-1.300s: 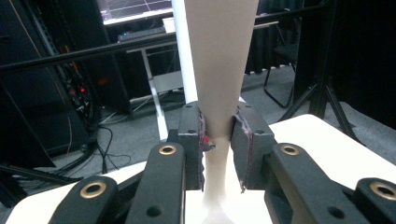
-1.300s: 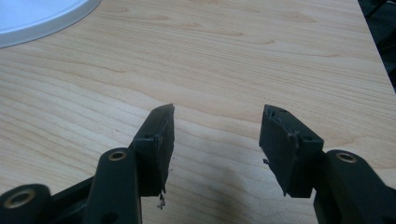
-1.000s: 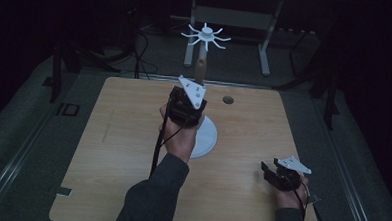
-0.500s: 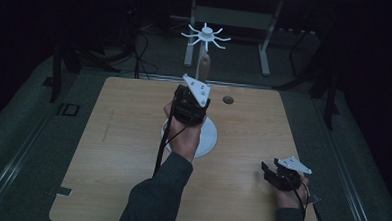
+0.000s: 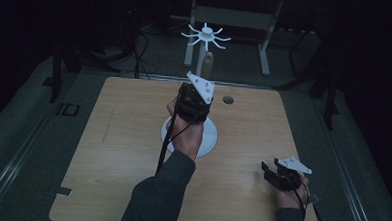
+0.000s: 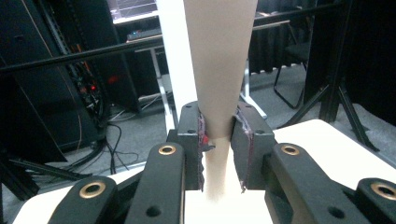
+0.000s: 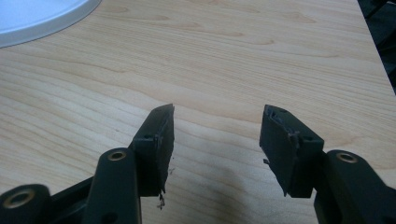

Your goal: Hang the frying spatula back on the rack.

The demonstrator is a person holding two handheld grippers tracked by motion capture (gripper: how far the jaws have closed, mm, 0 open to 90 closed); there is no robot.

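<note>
Where the high view looks down on the counter (image 5: 117, 152), we see our left claw (image 5: 199, 79) raised above the white base (image 5: 207, 141) near the counter's middle, its grey plate on top and its cable trailing down along the forearm; a tan piece (image 5: 206, 64) pokes up just past it, beside the white post (image 5: 201, 55) that carries a crown of spokes (image 5: 206, 35); how the jaws meet that piece we cannot tell from there. Our left claw's own view settles it: the two pads (image 6: 201, 140) are closed tight on the narrow lower end of a tan cone (image 6: 219, 70), which widens upward and stands nearly upright just in front of the post (image 6: 175, 56); behind lie dark racks and floor cables. Our right claw (image 5: 271, 174) rests low at the counter's near right corner, well apart from the base; its own view shows the jaws standing wide apart with bare wood between them and an edge of the base (image 7: 42, 18) at the top left corner. Our left forearm stretches forward from the bottom edge, sleeve dark, hand wrapped round the claw's body with the jaws aimed away from us; our right hand lies close to the counter, the claw pointing left toward the middle.
</note>
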